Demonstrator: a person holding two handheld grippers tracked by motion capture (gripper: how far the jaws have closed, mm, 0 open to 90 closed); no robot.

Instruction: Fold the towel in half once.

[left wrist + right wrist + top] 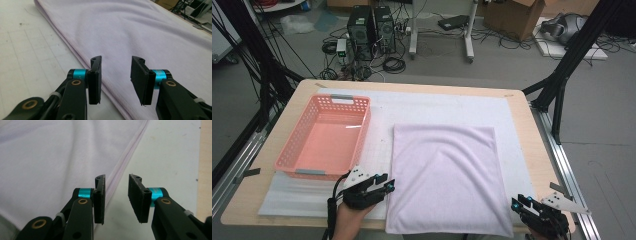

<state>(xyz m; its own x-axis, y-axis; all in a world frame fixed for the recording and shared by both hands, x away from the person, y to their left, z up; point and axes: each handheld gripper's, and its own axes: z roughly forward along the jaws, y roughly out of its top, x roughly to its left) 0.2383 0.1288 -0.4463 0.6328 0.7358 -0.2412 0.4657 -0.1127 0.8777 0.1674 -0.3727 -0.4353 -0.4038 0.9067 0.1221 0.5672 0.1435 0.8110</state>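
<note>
On the white mat covering the wooden table lies a folded pale lilac towel, flat, at centre and near the person's edge. It looks soft, light and limp, likely to sag unless both near corners or side hems are pinched together. Left gripper hovers at the towel's left hem, right gripper at its right hem; both have jaws parted, holding nothing. An empty pink basket sits to the left, apart from the towel. Nothing blocks either hem. Cables and computers crowd the floor beyond.
</note>
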